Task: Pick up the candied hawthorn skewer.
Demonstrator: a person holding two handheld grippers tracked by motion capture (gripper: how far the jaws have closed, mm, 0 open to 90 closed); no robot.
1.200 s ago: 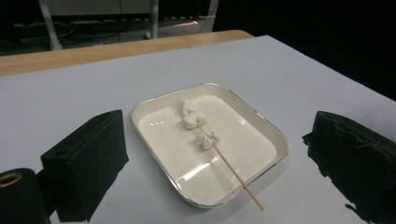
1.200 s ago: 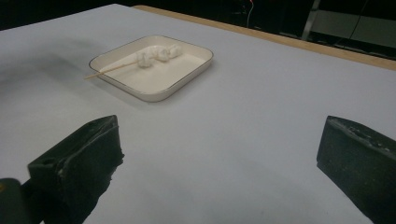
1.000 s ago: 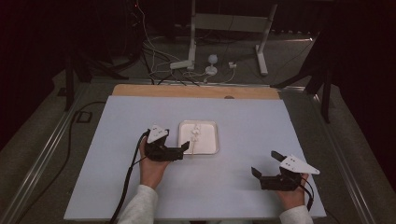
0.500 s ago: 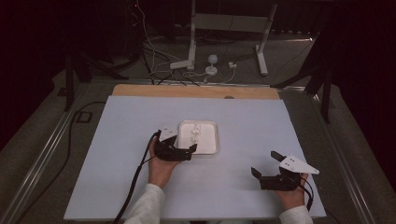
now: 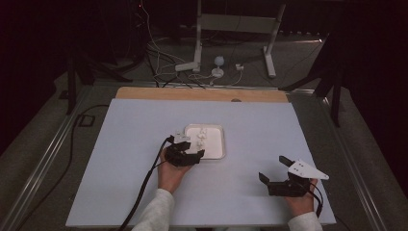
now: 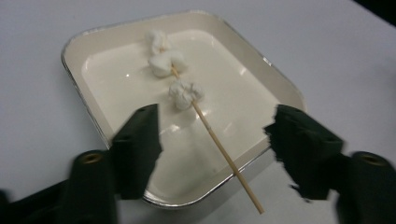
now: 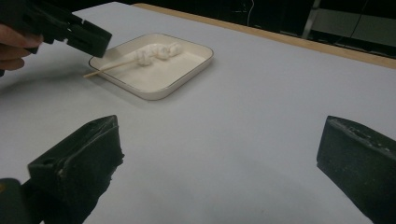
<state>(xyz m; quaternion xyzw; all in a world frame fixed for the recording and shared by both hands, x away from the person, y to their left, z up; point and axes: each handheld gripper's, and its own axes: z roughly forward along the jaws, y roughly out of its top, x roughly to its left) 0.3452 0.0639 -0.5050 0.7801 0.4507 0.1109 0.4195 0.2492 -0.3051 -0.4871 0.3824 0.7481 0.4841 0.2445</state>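
The left hand-held gripper (image 6: 215, 149), jaws just closing yet unclenched, straddles the marshmallow skewer (image 6: 212, 133) (stick running lengthwise between them); right hand-held gripper (image 7: 219, 168) gapes, farther off.

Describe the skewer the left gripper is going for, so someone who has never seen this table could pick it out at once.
On the pale table, find the square cream tray near the middle. The skewer is a thin wooden stick lying slantwise in it, its bare end jutting over the tray's rim between the left gripper's open jaws. Three white marshmallows threaded on its far end set it apart.
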